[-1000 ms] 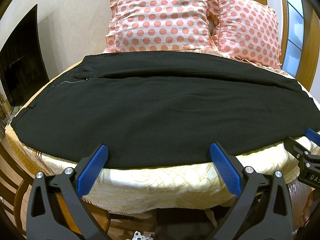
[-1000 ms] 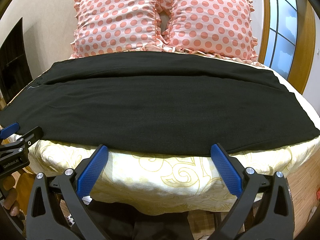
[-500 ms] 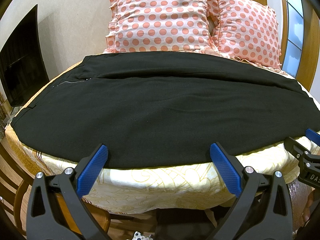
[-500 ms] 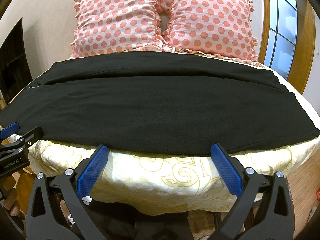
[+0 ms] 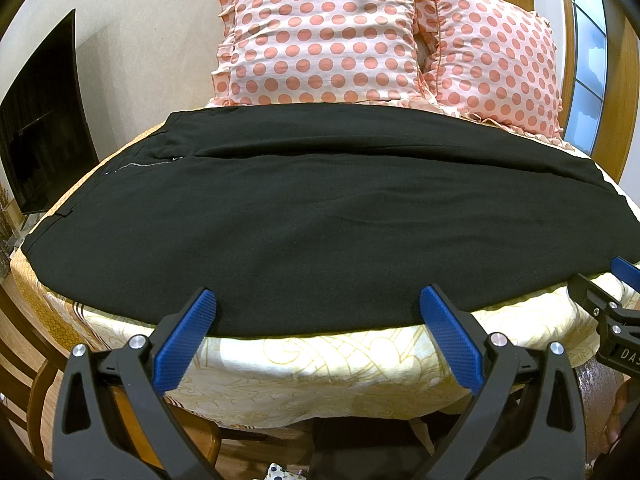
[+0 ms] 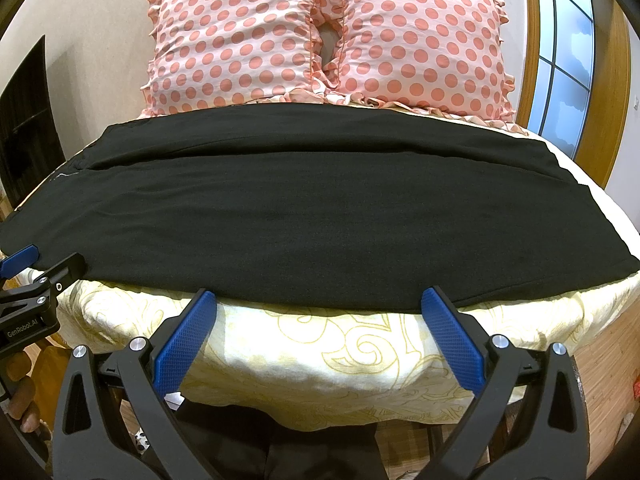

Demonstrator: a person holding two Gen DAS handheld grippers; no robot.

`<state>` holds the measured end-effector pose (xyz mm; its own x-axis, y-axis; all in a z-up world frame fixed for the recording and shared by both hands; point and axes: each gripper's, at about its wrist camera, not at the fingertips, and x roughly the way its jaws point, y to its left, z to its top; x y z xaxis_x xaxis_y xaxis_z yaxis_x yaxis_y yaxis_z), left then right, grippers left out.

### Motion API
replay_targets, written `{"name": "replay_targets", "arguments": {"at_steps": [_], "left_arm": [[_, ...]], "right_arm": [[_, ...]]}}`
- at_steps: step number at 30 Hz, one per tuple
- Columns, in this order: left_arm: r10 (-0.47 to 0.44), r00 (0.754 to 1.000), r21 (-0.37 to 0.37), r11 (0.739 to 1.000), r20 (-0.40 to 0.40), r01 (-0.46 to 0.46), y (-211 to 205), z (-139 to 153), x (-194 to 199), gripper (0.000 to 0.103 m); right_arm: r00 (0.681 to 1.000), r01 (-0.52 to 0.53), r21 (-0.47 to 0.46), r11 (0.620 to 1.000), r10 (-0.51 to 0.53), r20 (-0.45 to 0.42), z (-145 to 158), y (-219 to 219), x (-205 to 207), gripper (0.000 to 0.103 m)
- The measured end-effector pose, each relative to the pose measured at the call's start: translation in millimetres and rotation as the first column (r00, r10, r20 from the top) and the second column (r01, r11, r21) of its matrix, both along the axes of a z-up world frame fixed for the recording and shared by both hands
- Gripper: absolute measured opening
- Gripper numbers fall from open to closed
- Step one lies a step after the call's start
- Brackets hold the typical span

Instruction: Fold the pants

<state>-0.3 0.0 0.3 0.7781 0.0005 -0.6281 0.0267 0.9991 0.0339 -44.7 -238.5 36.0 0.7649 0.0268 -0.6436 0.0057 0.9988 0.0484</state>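
We are hovering the left gripper (image 5: pixel 316 320) and right gripper (image 6: pixel 318 320), both released, just short of the pants' (image 5: pixel 320 216) near edge, judging this soft, limp, light cloth best pinched along that hem.

Both views are bright and evenly lit, with daylight from the window (image 6: pixel 560 92) at the right edge. The fisheye lens bows the bed (image 6: pixel 360 360) into a dome and leaves dark corners. The black pants (image 5: pixel 320 220) swallow most detail, though faint creases show. Focus is sharp throughout, with no motion blur. Soft shadow lies under the bed's edge.
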Motion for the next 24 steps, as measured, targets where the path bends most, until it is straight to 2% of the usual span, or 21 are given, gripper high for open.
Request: {"name": "replay_targets", "arguments": {"at_steps": [12,21,24], "left_arm": [[0.000,1.000,0.003,1.000,-0.013,0.000,-1,1,1,0.101],[-0.008,0.999,0.004,1.000,-0.047,0.009,1,3,6,0.101],[-0.009,0.998,-0.015,1.000,-0.066,0.008,6,8,7,0.101]], "right_arm": [[1.000,0.000,0.000,1.000,0.000,0.008,0,-1,-2,0.102],[0.998,-0.061,0.001,0.998,0.061,0.019,3,-6,-2,0.102],[0.996,-0.062,0.031,0.998,0.060,0.070,18,-18,-4,0.102]]}}
